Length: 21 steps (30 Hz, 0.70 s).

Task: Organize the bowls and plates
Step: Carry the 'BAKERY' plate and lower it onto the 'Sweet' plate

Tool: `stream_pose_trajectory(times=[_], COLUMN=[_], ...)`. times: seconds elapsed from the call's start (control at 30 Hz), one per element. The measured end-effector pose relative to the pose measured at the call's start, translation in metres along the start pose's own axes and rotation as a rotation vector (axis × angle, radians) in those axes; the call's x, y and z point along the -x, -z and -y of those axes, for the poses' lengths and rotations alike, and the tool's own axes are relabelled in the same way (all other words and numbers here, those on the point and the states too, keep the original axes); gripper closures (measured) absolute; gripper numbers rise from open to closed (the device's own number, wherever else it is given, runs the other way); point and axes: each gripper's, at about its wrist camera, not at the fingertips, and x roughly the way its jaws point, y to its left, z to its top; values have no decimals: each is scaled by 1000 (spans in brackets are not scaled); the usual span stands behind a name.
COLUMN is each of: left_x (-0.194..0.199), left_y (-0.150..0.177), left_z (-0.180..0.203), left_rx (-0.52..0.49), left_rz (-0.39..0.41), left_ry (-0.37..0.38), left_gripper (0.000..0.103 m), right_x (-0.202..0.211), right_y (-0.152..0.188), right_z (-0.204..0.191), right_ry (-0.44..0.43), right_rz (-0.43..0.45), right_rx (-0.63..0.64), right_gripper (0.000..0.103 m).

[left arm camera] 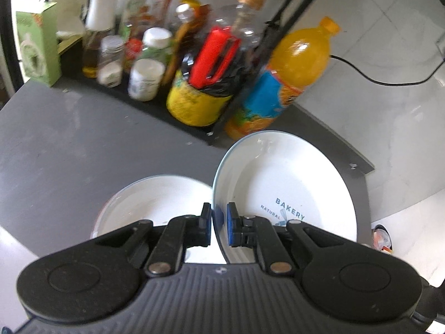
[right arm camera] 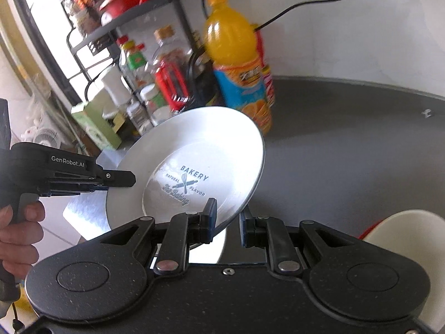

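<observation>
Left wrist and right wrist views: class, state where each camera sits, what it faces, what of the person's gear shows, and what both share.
Left wrist: behind the left claw, facing the black bottle rack; claw pinches the white BAKERY-printed plate.
Right wrist: behind the right claw, facing that plate; left claw and a hand show.
Shared: plate, orange juice bottle, grey counter.

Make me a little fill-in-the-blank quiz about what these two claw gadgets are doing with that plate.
1. The word printed largest on the held plate is ____.
2. The left claw is shut on the plate's ____.
3. The tall bottle by the black rack holds a drink coloured ____.
4. The right claw is ____ around the plate's edge, not clamped.

Missing words: BAKERY; rim; orange; open
</observation>
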Motion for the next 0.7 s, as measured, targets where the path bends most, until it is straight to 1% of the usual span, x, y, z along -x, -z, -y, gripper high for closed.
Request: stream_pose_trajectory(times=[0.27,0.7], left_x=[-3,-21], left_y=[16,32], left_z=[-42,-86], left_rx=[52,93], left_rz=[-32,-75], left_ry=[-33,-72], left_gripper=[94,94], right_x=[-23,-60], right_y=[15,29], right_z=[-24,-53], right_ry=[-2,23], right_rz=[-66,-144], right_rx=[31,78], right_gripper=[87,87])
